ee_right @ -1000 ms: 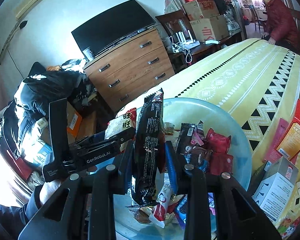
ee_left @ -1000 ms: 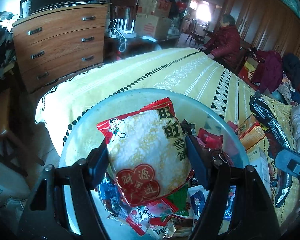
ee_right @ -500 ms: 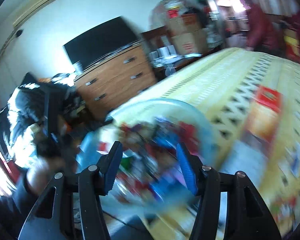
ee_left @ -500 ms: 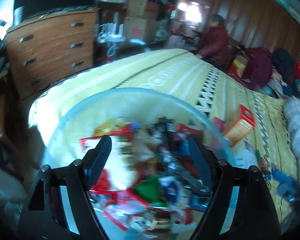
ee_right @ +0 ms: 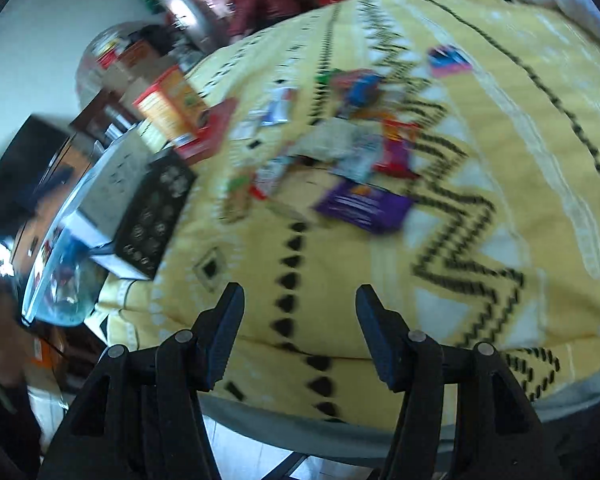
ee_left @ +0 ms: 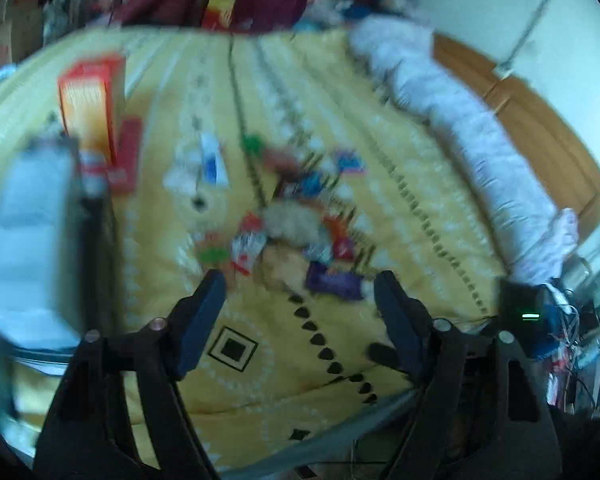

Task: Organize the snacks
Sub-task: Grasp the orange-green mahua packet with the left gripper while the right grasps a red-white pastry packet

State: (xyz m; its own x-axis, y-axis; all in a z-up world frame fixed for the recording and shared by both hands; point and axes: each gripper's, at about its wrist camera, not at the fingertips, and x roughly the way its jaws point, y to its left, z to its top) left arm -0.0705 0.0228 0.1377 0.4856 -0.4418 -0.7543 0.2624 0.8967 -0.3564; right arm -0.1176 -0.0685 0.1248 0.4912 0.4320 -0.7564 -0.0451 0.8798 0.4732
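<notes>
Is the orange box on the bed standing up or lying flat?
Standing up. The orange box rises tall from the yellow bedspread, its front face showing.

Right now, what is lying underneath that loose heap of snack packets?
The snack packets lie on a yellow patterned bedspread; a purple packet sits at the heap's near edge. What lies beneath the overlapping packets is covered and blurred.
</notes>
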